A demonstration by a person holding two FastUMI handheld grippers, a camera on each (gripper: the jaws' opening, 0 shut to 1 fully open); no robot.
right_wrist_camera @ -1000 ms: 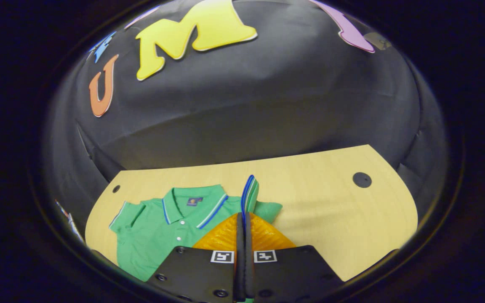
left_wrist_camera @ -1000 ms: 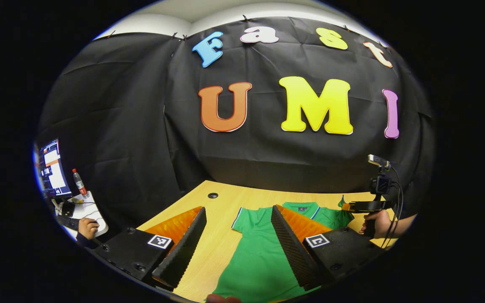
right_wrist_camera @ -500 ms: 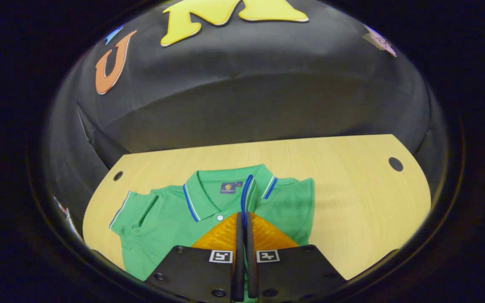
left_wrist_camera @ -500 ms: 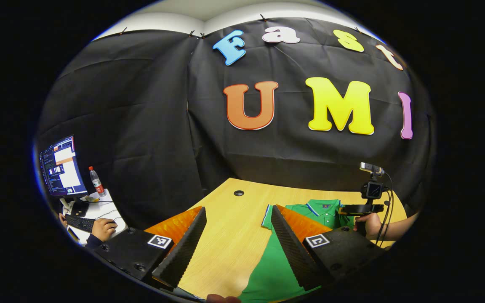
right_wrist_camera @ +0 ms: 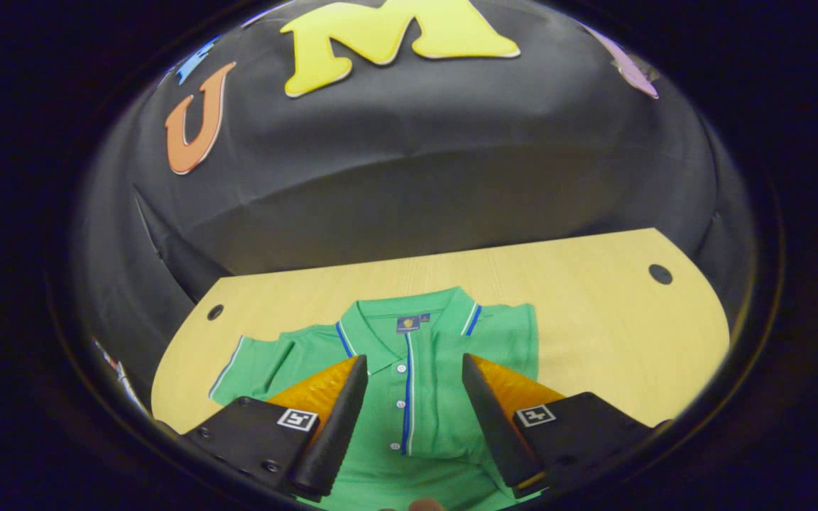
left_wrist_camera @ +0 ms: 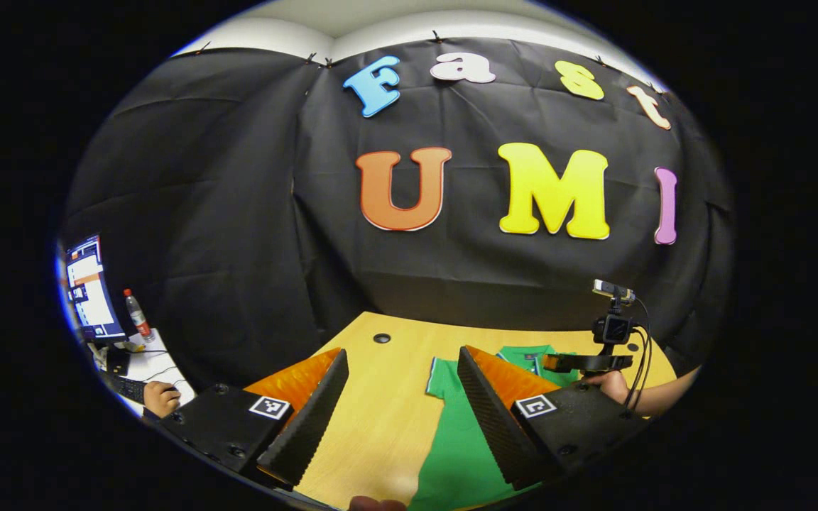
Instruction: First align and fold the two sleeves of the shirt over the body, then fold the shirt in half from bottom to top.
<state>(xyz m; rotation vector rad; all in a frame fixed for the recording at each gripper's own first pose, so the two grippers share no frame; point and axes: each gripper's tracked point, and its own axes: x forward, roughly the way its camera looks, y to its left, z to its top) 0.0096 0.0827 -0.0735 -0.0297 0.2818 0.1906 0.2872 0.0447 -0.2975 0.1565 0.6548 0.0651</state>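
Above a wooden table (right_wrist_camera: 593, 312), the right gripper (right_wrist_camera: 409, 369) is hovering with its two fingers spread wide and gripping nothing, straddling the button placket of one green polo shirt (right_wrist_camera: 437, 341) lying flat, collar toward the wall. One sleeve (right_wrist_camera: 253, 358) is lying spread out to the side; the opposite side is lying folded over the body. The left gripper (left_wrist_camera: 402, 362) is also gaping open and empty, beside the shirt's edge. Two round holes are showing in the tabletop.

1. Ahead of the gripper, black cloth wall (left_wrist_camera: 238, 213) hangs behind a pale wooden surface (right_wrist_camera: 593, 312).
2. Far left of it, a side desk (left_wrist_camera: 150, 365) carries a monitor (left_wrist_camera: 89, 291) and bottle (left_wrist_camera: 137, 312).
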